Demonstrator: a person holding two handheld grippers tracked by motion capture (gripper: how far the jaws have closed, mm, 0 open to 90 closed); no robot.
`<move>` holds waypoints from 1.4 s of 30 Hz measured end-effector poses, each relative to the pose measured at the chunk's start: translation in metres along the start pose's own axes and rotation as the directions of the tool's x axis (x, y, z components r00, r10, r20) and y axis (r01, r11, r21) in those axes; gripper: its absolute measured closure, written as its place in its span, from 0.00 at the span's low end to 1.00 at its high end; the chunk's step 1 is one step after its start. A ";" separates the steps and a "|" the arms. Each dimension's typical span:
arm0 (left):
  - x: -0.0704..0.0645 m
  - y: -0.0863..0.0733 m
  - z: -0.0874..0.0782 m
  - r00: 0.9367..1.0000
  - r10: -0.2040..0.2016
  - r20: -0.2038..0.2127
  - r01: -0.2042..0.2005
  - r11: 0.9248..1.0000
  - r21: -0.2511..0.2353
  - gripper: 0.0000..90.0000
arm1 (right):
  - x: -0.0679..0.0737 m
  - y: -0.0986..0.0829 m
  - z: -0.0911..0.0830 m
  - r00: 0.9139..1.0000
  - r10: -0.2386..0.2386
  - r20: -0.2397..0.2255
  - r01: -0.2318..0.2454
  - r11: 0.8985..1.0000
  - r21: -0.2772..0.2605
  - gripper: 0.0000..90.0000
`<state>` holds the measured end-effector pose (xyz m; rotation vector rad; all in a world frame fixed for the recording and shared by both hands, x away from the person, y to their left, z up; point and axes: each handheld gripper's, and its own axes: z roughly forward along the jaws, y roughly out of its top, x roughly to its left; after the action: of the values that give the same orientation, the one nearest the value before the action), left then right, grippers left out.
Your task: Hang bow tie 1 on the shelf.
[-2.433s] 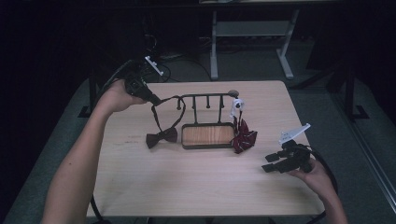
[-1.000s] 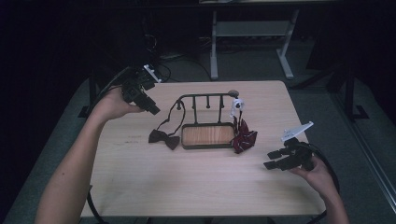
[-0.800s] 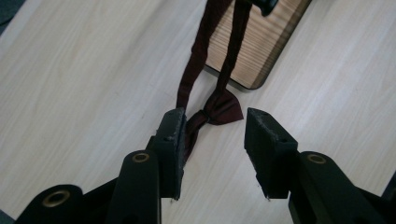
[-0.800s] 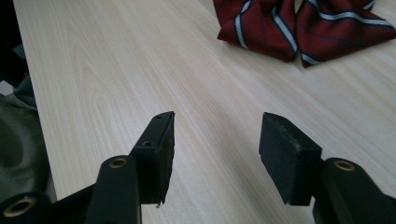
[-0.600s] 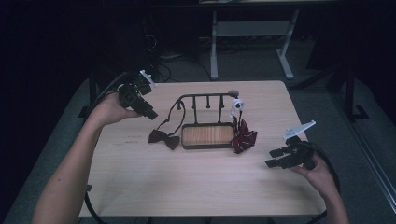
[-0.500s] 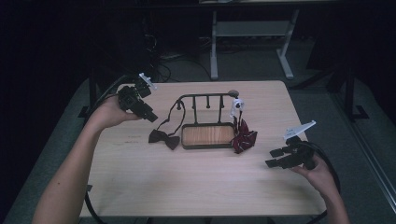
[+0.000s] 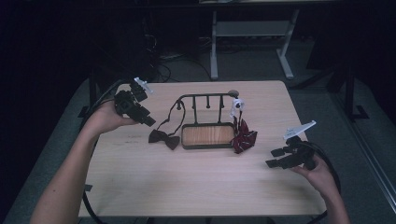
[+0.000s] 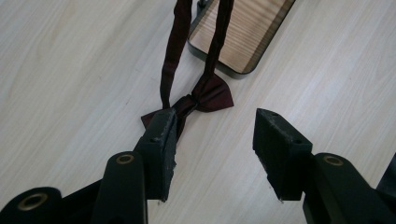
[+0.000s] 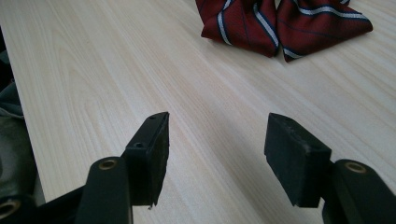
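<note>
A black metal rack with a wooden base [image 7: 208, 134] stands mid-table. A dark maroon bow tie [image 7: 164, 138] [image 8: 205, 95] lies on the table left of it, its strap looped up over the rack's left peg. A red striped bow tie [image 7: 243, 137] [image 9: 280, 23] lies at the rack's right end, its white strap on the right peg. My left gripper [image 7: 148, 121] [image 8: 212, 151] is open, held above the table just short of the maroon tie. My right gripper [image 7: 275, 157] [image 9: 215, 156] is open and empty, low over the table right of the striped tie.
The rack's middle pegs [image 7: 207, 100] are bare. The wooden table [image 7: 196, 186] has bare room in front. A white desk frame [image 7: 252, 32] stands on the floor beyond the far edge. Cables trail from both grippers off the table sides.
My left gripper has drawn back left and up, away from the maroon tie's strap, which now hangs on the rack. The right gripper has barely shifted.
</note>
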<state>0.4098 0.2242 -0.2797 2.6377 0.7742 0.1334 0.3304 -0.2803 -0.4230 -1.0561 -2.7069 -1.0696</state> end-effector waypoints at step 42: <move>-0.021 -0.035 0.020 1.000 0.007 0.003 -0.007 0.999 -0.046 0.42 | 0.001 -0.001 -0.004 1.000 0.005 0.017 -0.005 1.000 -0.011 0.42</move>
<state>0.3787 0.2332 -0.3118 2.5967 0.7520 0.1475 0.3279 -0.2829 -0.4204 -1.0773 -2.7132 -1.0812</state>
